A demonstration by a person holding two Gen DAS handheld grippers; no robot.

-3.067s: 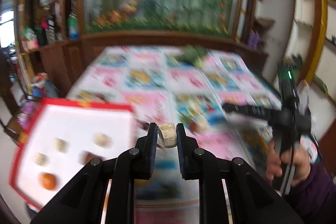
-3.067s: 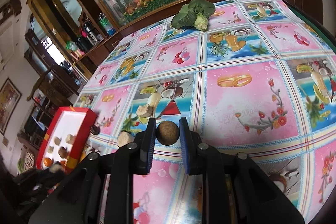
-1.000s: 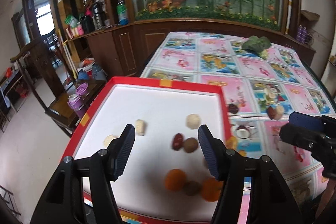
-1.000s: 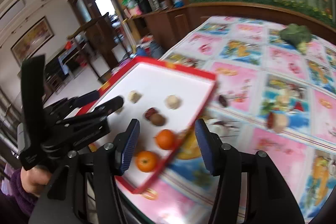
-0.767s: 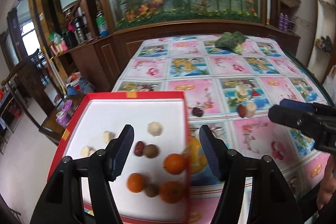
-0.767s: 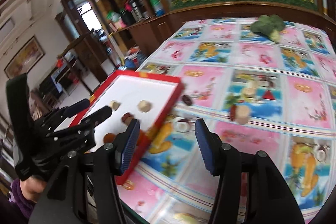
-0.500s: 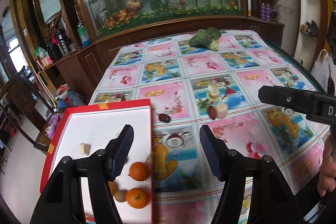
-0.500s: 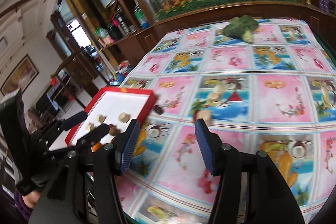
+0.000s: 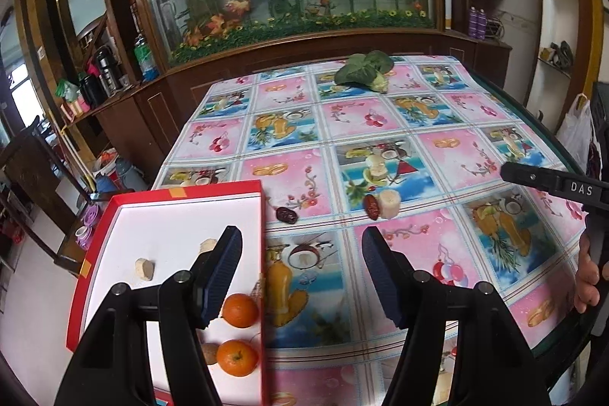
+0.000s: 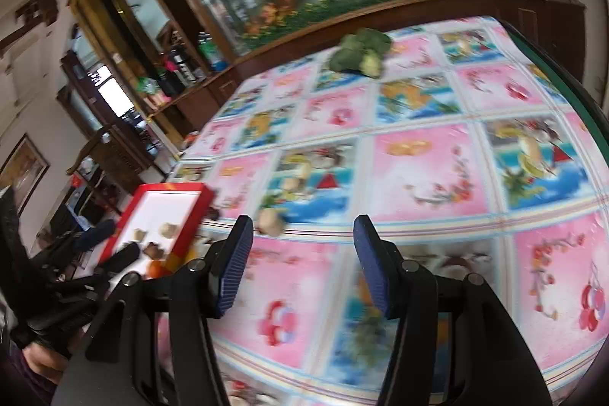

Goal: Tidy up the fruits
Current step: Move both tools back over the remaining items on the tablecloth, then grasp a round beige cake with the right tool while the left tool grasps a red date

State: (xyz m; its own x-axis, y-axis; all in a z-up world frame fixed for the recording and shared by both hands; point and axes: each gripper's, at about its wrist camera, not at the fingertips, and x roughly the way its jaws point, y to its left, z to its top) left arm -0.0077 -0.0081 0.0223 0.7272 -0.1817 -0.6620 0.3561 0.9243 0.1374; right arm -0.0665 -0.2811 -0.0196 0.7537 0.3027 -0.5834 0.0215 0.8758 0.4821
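Note:
A red tray [image 9: 213, 191] with a white floor lies on the table's near left corner. It holds two oranges [image 9: 239, 310], a small brown fruit [image 9: 207, 352] and pale pieces [image 9: 144, 269]. On the tablecloth to its right lie a dark date [image 9: 286, 214], a red date [image 9: 371, 206] and a pale banana chunk [image 9: 389, 203]. My left gripper [image 9: 300, 242] hangs open and empty above the tray's right rim. In the blurred right wrist view my right gripper [image 10: 302, 227] is open and empty over the cloth, with the banana chunk [image 10: 271, 217] just beyond its left finger and the tray [image 10: 173, 188] further left.
A leafy green vegetable [image 9: 363, 69] lies at the table's far edge, in front of a wooden cabinet with a glass plant display. The table's right edge [image 10: 563, 78] curves away. A hand [image 9: 588, 276] shows at the right. Shelves and chairs stand left.
Both grippers held fruit pieces three seconds ago and are empty now. Over the last second both views swung right, from over the tray toward the loose pieces on the cloth.

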